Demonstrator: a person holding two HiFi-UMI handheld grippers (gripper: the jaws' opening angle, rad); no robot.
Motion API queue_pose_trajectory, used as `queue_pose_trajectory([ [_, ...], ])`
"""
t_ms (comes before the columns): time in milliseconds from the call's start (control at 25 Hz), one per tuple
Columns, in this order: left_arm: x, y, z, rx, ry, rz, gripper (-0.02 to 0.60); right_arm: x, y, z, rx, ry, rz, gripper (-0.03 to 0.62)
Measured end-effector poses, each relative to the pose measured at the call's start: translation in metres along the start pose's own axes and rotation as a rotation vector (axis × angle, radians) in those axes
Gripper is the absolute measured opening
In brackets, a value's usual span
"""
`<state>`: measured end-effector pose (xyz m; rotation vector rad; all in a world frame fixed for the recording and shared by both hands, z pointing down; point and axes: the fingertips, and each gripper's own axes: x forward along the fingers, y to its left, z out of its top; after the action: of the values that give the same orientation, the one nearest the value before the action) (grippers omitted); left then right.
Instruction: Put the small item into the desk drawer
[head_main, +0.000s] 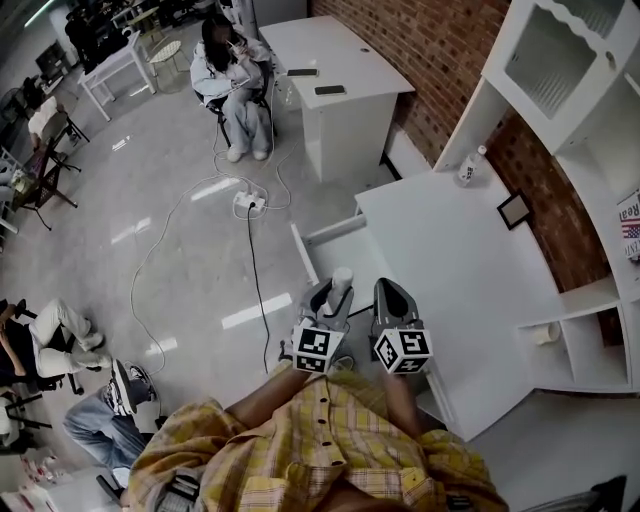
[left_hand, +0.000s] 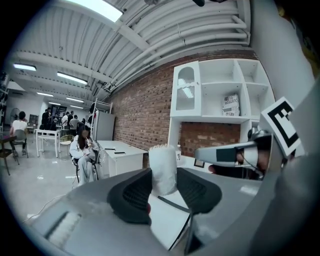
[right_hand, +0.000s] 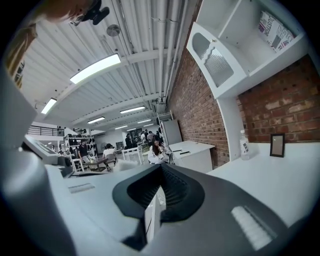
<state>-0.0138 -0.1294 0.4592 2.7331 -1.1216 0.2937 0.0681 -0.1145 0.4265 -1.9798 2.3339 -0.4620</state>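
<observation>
We hold the small item (left_hand: 163, 170) near the open drawer (head_main: 312, 238).
Our left gripper (left_hand: 164, 186) clamps it: a white upright cylinder, ragged on top. Our right gripper's (right_hand: 161, 172) jaws are together, empty.

White desk (head_main: 470, 260) against the brick wall: clear bottle (head_main: 469, 165) upright near the far corner, small dark picture frame (head_main: 515, 209) standing close to the wall. Desk drawer (head_main: 335, 232) pulled out on the side facing the open floor. Second white desk (head_main: 330, 50) farther off: two dark flat devices (head_main: 330, 90). Grey floor (head_main: 180, 260): white power strip (head_main: 248, 203), cables.
</observation>
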Motion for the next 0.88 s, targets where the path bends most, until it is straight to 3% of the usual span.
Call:
queue_pose_trajectory([
  [880,0.075,0.035,-0.062,-0.007,0.228,-0.043,0.166,0.050,-0.053,-0.068,0.120,0.137,-0.083,-0.002],
])
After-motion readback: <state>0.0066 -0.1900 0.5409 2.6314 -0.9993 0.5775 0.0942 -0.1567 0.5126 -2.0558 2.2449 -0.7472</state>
